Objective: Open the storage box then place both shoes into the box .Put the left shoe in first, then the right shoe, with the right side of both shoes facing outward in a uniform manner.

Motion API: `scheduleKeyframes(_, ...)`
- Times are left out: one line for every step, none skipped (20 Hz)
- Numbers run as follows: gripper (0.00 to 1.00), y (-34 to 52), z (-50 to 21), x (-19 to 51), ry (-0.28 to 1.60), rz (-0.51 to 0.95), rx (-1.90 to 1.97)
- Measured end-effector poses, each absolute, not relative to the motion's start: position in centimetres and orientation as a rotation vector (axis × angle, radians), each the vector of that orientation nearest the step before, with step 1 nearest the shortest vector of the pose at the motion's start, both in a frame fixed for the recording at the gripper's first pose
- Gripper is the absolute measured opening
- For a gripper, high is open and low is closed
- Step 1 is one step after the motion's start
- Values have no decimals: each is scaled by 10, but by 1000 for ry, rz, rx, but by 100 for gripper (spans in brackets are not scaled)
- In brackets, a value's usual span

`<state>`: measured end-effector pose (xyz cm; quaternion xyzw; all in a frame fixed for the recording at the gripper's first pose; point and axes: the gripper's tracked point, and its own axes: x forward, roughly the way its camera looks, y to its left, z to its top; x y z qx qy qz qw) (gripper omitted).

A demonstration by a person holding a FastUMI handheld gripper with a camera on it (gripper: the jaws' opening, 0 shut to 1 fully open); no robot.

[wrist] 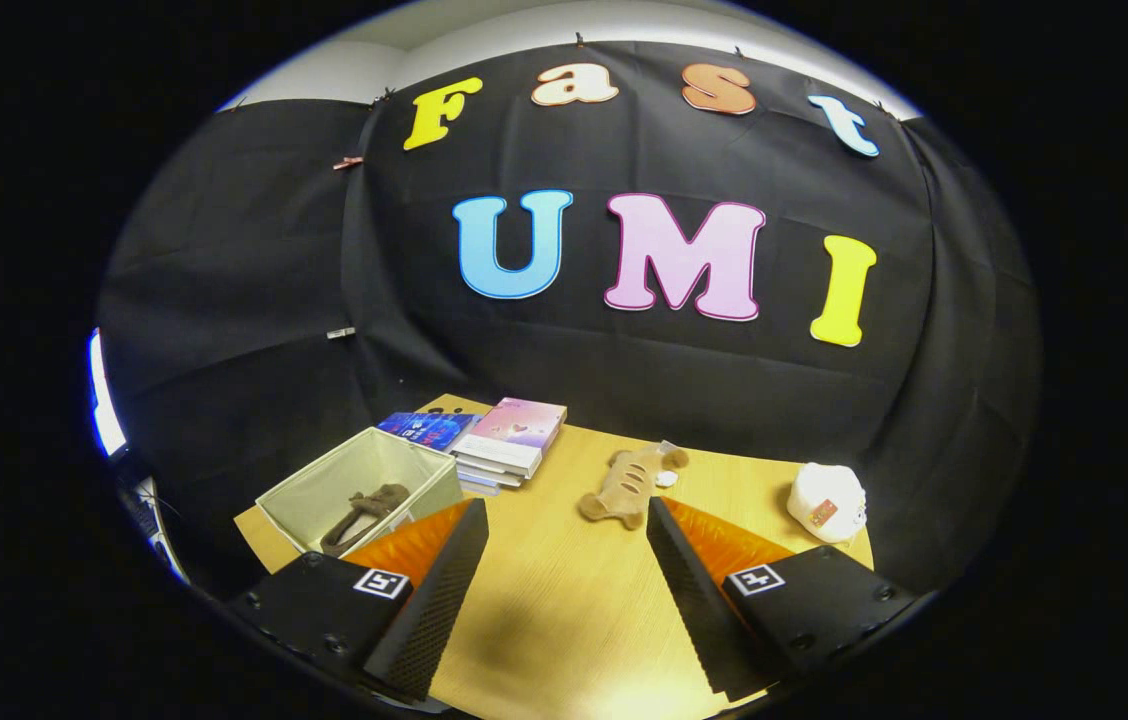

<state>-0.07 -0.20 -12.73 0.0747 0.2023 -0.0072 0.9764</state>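
Observation:
The storage box (322, 470), a pale fabric bin with no lid on it, stands on the wooden table (564, 600) just beyond my left finger. Inside it lies a dark brown, shoe-like thing (369, 505); my finger hides its near end. A tan, striped soft item (627, 482) lies on the table just ahead of my right fingertip; I cannot tell whether it is a shoe. My gripper (566, 510) is open above the table, fingers wide apart, with bare table between them.
A stack of books (512, 440) sits behind the box, by the black cloth wall. A white plush toy (827, 502) rests to the right, near the table's far right edge.

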Motion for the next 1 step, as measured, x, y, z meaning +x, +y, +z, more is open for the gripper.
scheduleKeyframes(99,-3,-127,-1,404,-5,146)
